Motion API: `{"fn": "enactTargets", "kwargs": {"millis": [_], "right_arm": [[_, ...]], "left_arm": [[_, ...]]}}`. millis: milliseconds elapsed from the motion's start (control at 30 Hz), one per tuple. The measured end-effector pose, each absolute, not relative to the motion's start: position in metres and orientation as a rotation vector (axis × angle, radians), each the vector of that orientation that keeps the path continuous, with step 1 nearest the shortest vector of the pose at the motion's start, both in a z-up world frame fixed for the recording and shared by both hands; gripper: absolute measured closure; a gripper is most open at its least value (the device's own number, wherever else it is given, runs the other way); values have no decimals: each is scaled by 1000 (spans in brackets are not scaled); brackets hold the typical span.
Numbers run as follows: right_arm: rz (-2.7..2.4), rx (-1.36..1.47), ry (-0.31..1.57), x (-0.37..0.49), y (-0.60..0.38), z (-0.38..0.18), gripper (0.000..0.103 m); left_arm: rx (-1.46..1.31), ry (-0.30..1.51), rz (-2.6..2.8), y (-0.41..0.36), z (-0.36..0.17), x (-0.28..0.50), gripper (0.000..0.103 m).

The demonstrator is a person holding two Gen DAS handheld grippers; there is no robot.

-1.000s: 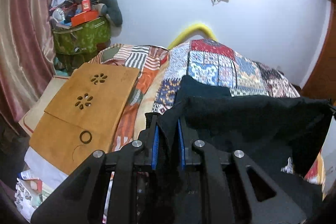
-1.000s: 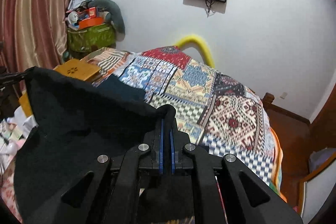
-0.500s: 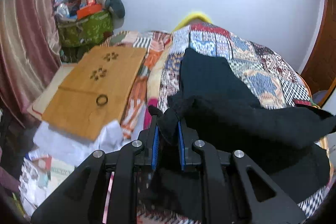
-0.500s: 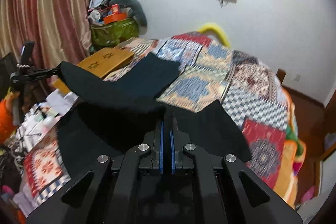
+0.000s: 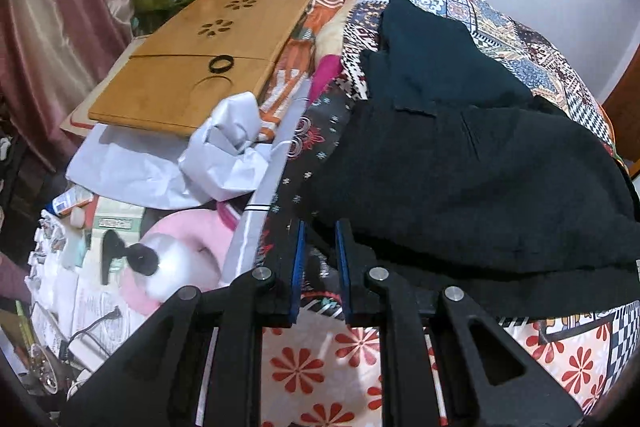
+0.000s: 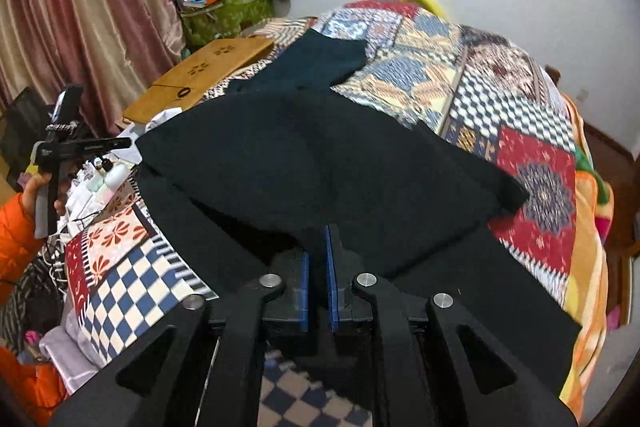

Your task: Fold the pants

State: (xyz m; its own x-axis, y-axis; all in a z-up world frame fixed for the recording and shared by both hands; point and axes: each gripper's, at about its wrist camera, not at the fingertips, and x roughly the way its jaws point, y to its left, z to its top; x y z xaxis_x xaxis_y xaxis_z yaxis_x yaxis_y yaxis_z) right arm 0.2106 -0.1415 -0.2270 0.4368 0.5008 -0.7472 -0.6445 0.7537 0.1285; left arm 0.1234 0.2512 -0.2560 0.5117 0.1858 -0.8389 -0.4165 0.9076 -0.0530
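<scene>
Toward the left of the left wrist view, the left gripper (image 5: 320, 259) pointed steeply down at the near edge of the bed. Its fingers were narrow, pinching a dark corner of the black pants (image 5: 480, 167). The pants filled the centre and right of that view, doubled over on the patchwork quilt (image 5: 520, 39), with one leg running to the upper middle.

In the right wrist view the right gripper (image 6: 317, 267) sat low in the centre, its jaws opening by a sliver, with the folded cloth edge at their tips. Whether the pads pressed on it could not be told.

The step looked like laying the fold down. To do it well, both corners would need to land level with each other, square on the layer beneath, and the cloth should be pulled taut before letting go.

At the far left of that view, a hand (image 6: 40, 187) in an orange sleeve gripped the left tool's handle. Both tools tilted downward, side by side.
</scene>
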Motion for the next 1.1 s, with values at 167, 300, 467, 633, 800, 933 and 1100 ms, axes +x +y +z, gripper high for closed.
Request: {"fn": "enactTargets", "kwargs": {"millis": [167,300,467,633,800,933,1100], "right_arm": [[682,-184,878,206,-149,-220,75],[674,-164,889,210,-158,-212,64],[626,-104,895,225,-177,-195,57],[579,-10,881,257,-199,-181,52],[570,-13,924,304,-189,-192,52],[588,-32,987,348,-170,-215,52],[604,-31,1078,393,-148,-248,52]], "left_arm": [[-210,921,385,248,-227,126,88],[-203,898,364,242,-207,140,66],[-154,867,277,216,-184,169,51],[-121,850,178,184,-172,210,38],[-99,895,124,157,-184,256,30],[-95,952,84,144,-204,292,30],[-52,1011,71,134,-234,313,30]]}}
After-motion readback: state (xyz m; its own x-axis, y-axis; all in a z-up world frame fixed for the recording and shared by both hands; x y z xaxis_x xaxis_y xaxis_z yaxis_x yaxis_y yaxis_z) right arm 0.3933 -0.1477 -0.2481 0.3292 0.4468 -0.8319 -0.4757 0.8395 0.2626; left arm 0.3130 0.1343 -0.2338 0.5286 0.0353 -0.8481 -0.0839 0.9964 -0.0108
